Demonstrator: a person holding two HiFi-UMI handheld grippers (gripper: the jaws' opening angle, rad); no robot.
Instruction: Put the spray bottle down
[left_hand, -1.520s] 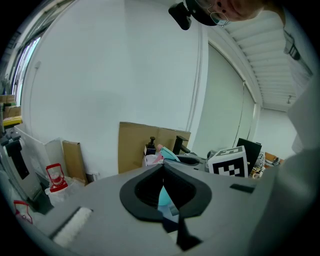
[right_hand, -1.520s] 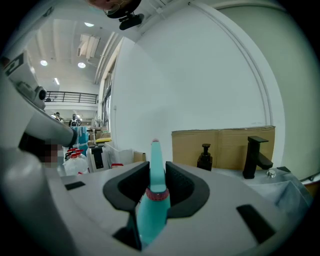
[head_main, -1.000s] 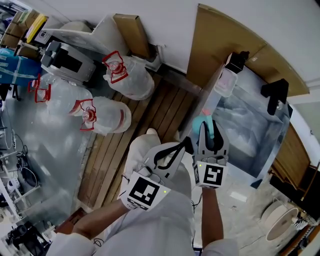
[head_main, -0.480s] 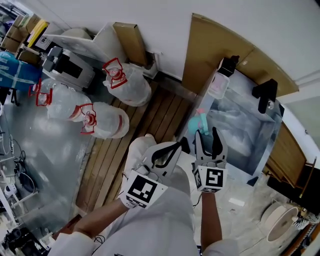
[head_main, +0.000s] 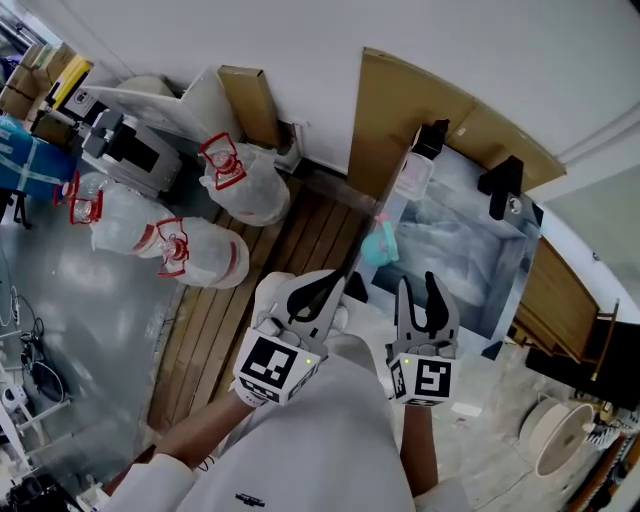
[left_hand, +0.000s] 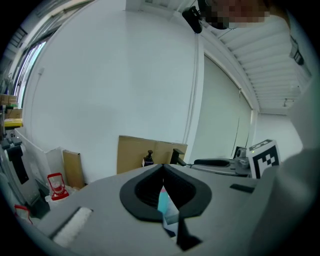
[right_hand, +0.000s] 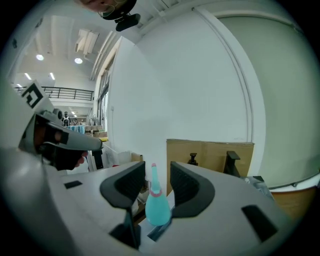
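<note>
The teal spray bottle (head_main: 380, 245) stands upright at the near edge of the plastic-covered table (head_main: 470, 250). In the right gripper view the bottle (right_hand: 157, 207) shows its pink collar and thin neck. My right gripper (head_main: 418, 283) hangs just short of it and higher. Its jaws are apart and closing, they touch nothing, and the bottle shows through their gap (right_hand: 157, 172). My left gripper (head_main: 350, 278) is beside it on the left, jaws shut together (left_hand: 162, 166) and empty. A sliver of the bottle (left_hand: 164, 202) shows through the hollow behind the tips.
A black-topped pump bottle (head_main: 415, 165) and a black clamp-like object (head_main: 500, 185) stand farther along the table. Cardboard sheets (head_main: 400, 110) lean on the wall behind. Large water jugs (head_main: 200, 250) lie left on the floor by the wooden slats (head_main: 290, 250).
The right jaws, closed around the bottle a second ago, have opened and drawn back and up. The bottle stays on the table. The left gripper has also risen.
</note>
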